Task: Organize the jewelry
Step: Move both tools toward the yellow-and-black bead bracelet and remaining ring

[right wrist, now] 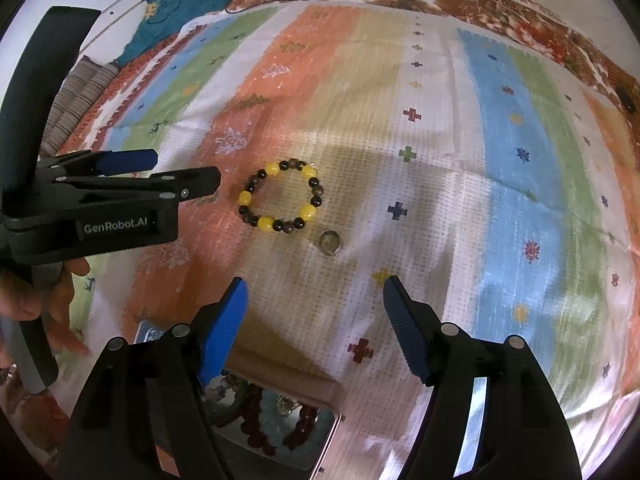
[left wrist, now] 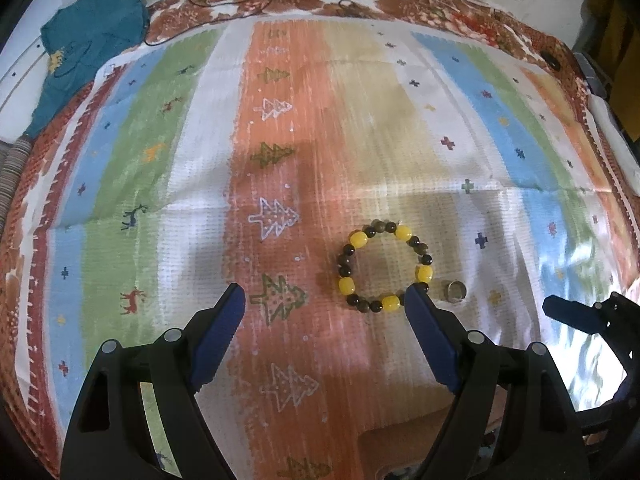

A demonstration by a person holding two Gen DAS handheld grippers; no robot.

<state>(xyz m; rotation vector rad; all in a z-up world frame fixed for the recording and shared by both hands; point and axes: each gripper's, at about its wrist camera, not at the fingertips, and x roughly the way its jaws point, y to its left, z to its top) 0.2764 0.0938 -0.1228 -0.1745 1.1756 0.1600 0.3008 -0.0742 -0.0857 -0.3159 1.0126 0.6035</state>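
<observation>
A bracelet of yellow and dark beads (left wrist: 385,266) lies flat on the striped cloth; it also shows in the right wrist view (right wrist: 280,195). A small metal ring (left wrist: 455,291) lies just right of it, also seen in the right wrist view (right wrist: 330,242). My left gripper (left wrist: 326,296) is open and empty, its right fingertip at the bracelet's near edge. My right gripper (right wrist: 314,290) is open and empty, hovering short of the ring. An open metal box (right wrist: 280,424) with red beaded jewelry sits below the right gripper.
A striped, patterned cloth (left wrist: 280,140) covers the surface. A teal garment (left wrist: 92,36) lies at the far left corner. A thin black cord (left wrist: 240,0) runs along the far edge. The left gripper's body (right wrist: 100,200) fills the left of the right wrist view.
</observation>
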